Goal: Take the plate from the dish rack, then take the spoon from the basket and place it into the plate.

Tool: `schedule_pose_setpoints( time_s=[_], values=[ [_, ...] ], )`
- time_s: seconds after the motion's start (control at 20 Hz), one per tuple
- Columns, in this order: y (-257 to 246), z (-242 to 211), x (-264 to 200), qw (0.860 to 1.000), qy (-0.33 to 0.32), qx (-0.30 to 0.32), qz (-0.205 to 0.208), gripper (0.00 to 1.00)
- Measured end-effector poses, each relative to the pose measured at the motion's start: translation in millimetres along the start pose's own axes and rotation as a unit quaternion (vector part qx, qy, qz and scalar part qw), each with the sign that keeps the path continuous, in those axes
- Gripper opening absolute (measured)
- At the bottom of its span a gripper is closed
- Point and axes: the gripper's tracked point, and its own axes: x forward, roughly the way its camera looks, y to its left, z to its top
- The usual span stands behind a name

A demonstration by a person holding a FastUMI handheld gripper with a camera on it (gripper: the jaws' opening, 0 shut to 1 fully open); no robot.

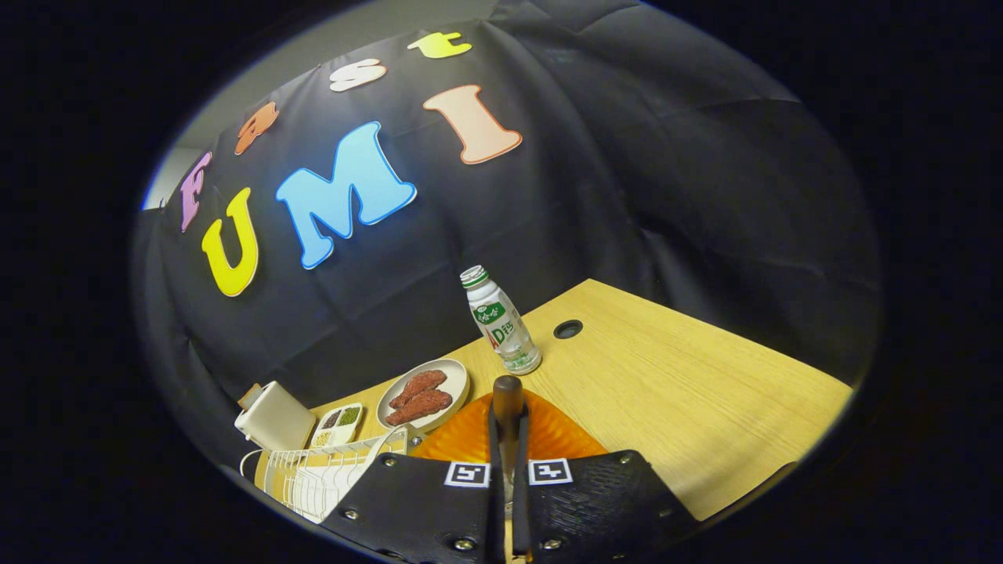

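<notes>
1. We see the claw (508,439) closed on the spoon (507,403), both fingers pressed against its shaft, with the brown wooden end standing upright above the fingertips.
2. We take the orange plate (548,435) as our landmark: it lies on the table (666,392) directly under and just beyond the fingers, and the held spoon hangs over its ribbed surface. We cannot tell whether the spoon's lower end touches the plate.
3. Just left of the orange plate sits a pale oval dish (427,392) carrying two reddish sausages (419,398); its rim is close to the orange plate's edge.
4. Behind the orange plate, near its far edge, a small drink bottle (501,321) with a green cap stands upright, close to the spoon's tip in our line of sight.
5. Further behind the plate and to the right of the bottle, a round cable hole (568,329) opens in the table.
6. Left of the plate, the white wire dish rack (321,470) lies beside the fingers.
7. Beyond the rack, further left of the plate, stand a small divided tray (338,423) of condiments and a white box-like container (274,417).
</notes>
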Motion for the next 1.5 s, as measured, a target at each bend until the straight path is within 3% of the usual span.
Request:
schedule_pose_setpoints(
  time_s=[0.35,0.7,1.1,1.5],
  values=[
    [23,65,-26,0.998,-0.046,-0.035,0.026,0.04],
    [88,89,-80,0.988,-0.068,-0.098,0.099,0.04],
    [163,35,-153,0.969,-0.029,-0.143,0.198,0.04],
    [201,-68,-201,0.94,0.041,-0.208,0.269,0.04]
  ],
)
